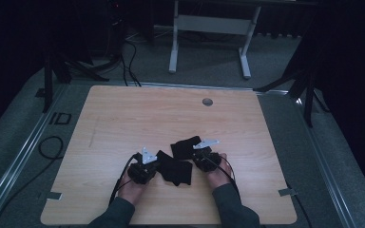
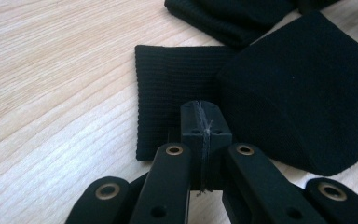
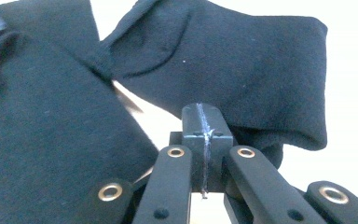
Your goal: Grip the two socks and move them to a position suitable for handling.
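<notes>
Two black socks lie together on the wooden table (image 1: 123,118): one (image 1: 177,172) nearer the front and one (image 1: 185,146) just behind it. My left gripper (image 1: 157,165) is at the left edge of the front sock. In the left gripper view its jaws are pressed shut (image 2: 205,119) over a ribbed black cuff (image 2: 163,88), with smooth black fabric (image 2: 307,93) to the right. My right gripper (image 1: 196,155) is at the right side of the socks. Its jaws are shut (image 3: 205,122) in front of one sock (image 3: 242,60), with the other sock (image 3: 42,121) to the left.
A grey round cap (image 1: 207,101) is set in the table near its far edge. Cables (image 1: 52,147) trail on the floor at the left. A white desk frame (image 1: 209,28) stands beyond the table. Bare wood surrounds the socks.
</notes>
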Demonstrator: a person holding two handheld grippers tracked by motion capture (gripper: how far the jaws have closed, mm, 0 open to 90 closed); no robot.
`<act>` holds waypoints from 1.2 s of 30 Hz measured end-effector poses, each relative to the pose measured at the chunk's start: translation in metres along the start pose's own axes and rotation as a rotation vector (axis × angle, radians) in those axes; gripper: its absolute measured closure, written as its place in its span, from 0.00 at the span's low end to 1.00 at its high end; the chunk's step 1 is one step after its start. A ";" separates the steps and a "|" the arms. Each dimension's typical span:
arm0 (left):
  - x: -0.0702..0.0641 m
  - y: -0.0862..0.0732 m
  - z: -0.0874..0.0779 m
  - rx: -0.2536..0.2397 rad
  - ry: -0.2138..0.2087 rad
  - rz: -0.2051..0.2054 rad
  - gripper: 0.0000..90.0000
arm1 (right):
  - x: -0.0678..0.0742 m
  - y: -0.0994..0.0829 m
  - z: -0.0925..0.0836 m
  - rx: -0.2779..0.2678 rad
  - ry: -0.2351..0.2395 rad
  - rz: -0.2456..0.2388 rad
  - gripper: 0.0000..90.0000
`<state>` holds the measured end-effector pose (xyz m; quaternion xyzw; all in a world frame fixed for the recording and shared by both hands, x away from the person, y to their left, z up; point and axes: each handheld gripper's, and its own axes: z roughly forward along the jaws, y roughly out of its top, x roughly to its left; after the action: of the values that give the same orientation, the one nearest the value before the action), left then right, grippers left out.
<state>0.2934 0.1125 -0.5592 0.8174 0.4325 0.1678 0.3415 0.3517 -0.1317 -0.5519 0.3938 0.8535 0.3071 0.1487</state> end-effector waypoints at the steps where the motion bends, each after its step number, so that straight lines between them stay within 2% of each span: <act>1: 0.000 -0.001 -0.001 0.003 -0.003 0.001 1.00 | -0.001 0.001 0.001 0.001 -0.003 0.002 1.00; 9: -0.005 -0.008 -0.010 0.015 -0.054 -0.012 1.00 | 0.001 0.005 0.002 0.011 0.009 0.002 0.98; 13: -0.007 -0.008 -0.010 0.013 -0.067 -0.007 1.00 | 0.012 0.007 -0.009 -0.022 0.023 -0.016 0.94; 18: -0.009 -0.007 -0.013 -0.019 -0.063 0.004 0.99 | 0.026 0.012 -0.022 -0.050 0.060 -0.045 0.91; 21: -0.007 -0.007 -0.016 -0.034 -0.054 0.002 0.99 | 0.038 0.014 -0.025 -0.054 0.098 -0.066 0.89; 27: -0.002 -0.007 -0.017 -0.040 -0.022 -0.006 0.99 | 0.062 0.016 -0.021 -0.036 0.170 -0.105 0.83; 31: 0.001 -0.007 -0.015 -0.033 -0.008 -0.014 0.99 | 0.073 0.018 -0.017 -0.026 0.204 -0.114 0.78; 36: 0.005 -0.008 -0.011 -0.017 -0.021 -0.036 0.99 | 0.083 0.021 -0.011 -0.007 0.231 -0.114 0.66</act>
<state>0.2857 0.1241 -0.5572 0.8082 0.4421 0.1565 0.3562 0.3050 -0.0627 -0.5314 0.3062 0.8848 0.3446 0.0680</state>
